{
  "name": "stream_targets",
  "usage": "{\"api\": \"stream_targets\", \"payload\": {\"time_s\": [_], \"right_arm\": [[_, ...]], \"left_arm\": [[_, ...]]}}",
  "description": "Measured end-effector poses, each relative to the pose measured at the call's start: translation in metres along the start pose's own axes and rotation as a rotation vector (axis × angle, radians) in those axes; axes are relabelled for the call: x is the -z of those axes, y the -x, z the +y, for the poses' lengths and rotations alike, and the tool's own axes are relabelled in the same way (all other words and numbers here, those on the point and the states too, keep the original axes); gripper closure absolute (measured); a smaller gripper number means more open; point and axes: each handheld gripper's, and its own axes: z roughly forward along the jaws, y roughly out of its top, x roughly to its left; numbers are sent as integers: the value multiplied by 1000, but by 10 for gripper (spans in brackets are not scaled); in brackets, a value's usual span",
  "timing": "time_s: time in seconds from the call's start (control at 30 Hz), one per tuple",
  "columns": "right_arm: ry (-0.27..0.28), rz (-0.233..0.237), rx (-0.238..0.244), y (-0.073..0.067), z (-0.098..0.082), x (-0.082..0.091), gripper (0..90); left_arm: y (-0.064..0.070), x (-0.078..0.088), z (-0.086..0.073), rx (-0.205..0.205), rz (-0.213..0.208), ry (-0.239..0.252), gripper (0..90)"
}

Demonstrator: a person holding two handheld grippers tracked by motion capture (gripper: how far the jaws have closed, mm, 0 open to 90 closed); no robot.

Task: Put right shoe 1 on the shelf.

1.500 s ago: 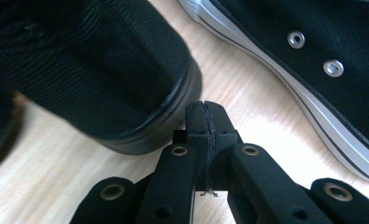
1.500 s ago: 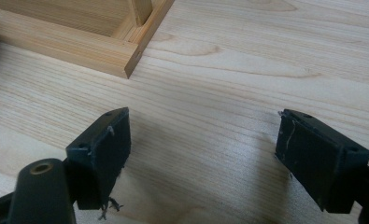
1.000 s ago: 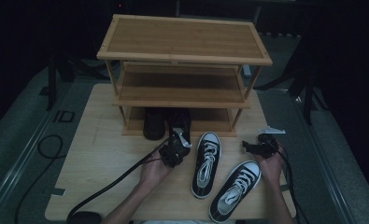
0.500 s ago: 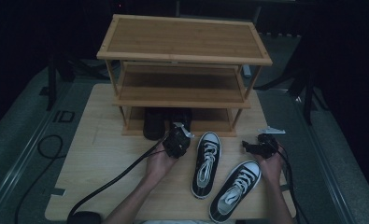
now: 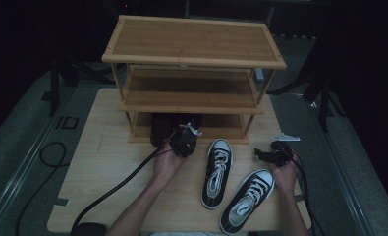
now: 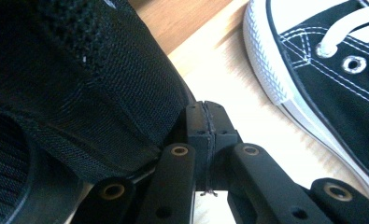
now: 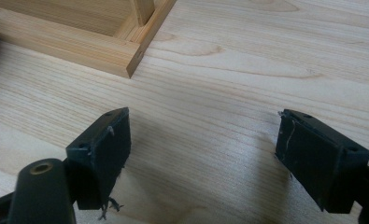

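Left fingers (image 6: pixel 205 135) pressed together, holding nothing, tips just beside the black shoe (image 6: pixel 79 93) at frame left; in the high view that shoe (image 5: pixel 161 129) sits under the rack's (image 5: pixel 191 105) bottom shelf, heel toward the left gripper (image 5: pixel 184 142). Right fingers (image 7: pixel 102 149) gape wide over bare worktop (image 7: pixel 229 84), farther off.

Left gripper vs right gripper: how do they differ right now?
The left gripper has its fingers pressed shut with nothing between them, beside a black mesh shoe; the right gripper has its fingers wide apart over bare table. The left sits at the shoe rack; the right sits off its corner. Both hold nothing.
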Motion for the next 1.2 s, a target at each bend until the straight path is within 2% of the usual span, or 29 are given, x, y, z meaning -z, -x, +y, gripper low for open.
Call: {"api": "stream_targets", "payload": {"time_s": [0.23, 0.33, 0.4, 0.57, 0.7, 0.87, 0.93, 1.0, 1.2], "right_arm": [[0, 0, 0, 0, 0, 0, 178], [0, 1, 0, 0, 0, 0, 178], [-1, 1, 0, 0, 0, 0, 178], [-1, 1, 0, 0, 0, 0, 178], [-1, 0, 0, 0, 0, 0, 178], [-1, 0, 1, 0, 0, 0, 178], [-1, 1, 1, 0, 0, 0, 178], [-1, 1, 0, 0, 0, 0, 178], [-1, 1, 0, 0, 0, 0, 178]], "left_arm": [[-2, 0, 0, -3, -16, 11, 887], [0, 5, -5, -30, -31, 23, 840], [2, 9, -10, -40, -53, 39, 818], [-1, 16, -23, -48, -69, 63, 763], [-4, 18, -34, -37, -98, 78, 701], [-5, 19, -50, -43, -114, 81, 639], [-7, 20, -59, -33, -123, 89, 630], [-8, 22, -64, -21, -121, 103, 627], [-14, 23, -81, -36, -104, 111, 611]]}}
